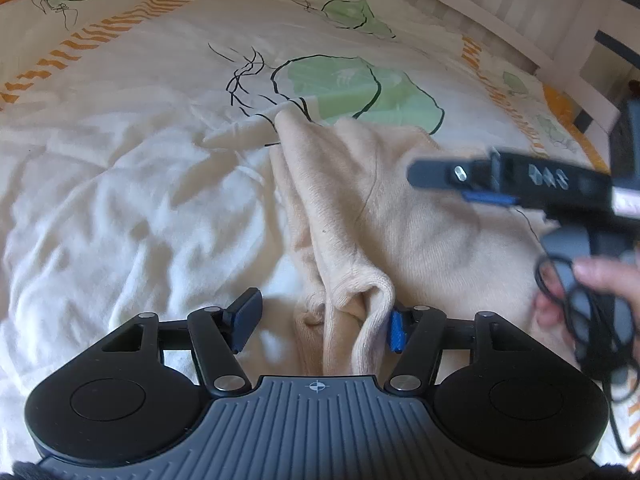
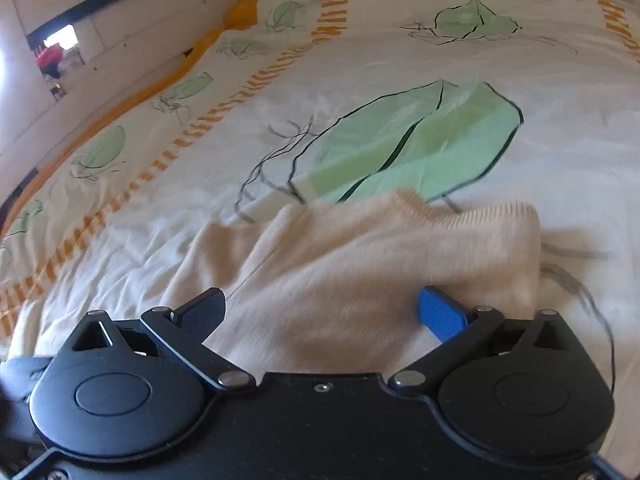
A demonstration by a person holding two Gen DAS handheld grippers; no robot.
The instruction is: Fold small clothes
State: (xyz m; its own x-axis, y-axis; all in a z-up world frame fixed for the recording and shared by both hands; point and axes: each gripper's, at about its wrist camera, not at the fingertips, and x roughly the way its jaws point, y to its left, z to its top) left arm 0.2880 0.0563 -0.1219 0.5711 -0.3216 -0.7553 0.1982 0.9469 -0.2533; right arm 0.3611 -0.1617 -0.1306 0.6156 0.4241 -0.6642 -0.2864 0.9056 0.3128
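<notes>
Bedspread (image 1: 120, 200) under beige garment (image 1: 400, 208); left tool (image 1: 320, 326) apart, cuff between; right tool (image 2: 322, 312) wide apart.

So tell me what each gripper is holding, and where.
Nothing: the left gripper stands open around the beige garment's cuff; the right gripper is open over it.

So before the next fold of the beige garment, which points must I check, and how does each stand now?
1. Left gripper free of cloth: not ok, a bunched fold of the beige garment lies between its open jaws.
2. Right gripper open: ok, jaws stand wide above the garment.
3. Garment flat: not ok, it is creased and bunched near the left gripper.
4. Garment fully on the bedspread: ok.
5. Cable by the hand clear of the garment: cannot tell.
</notes>
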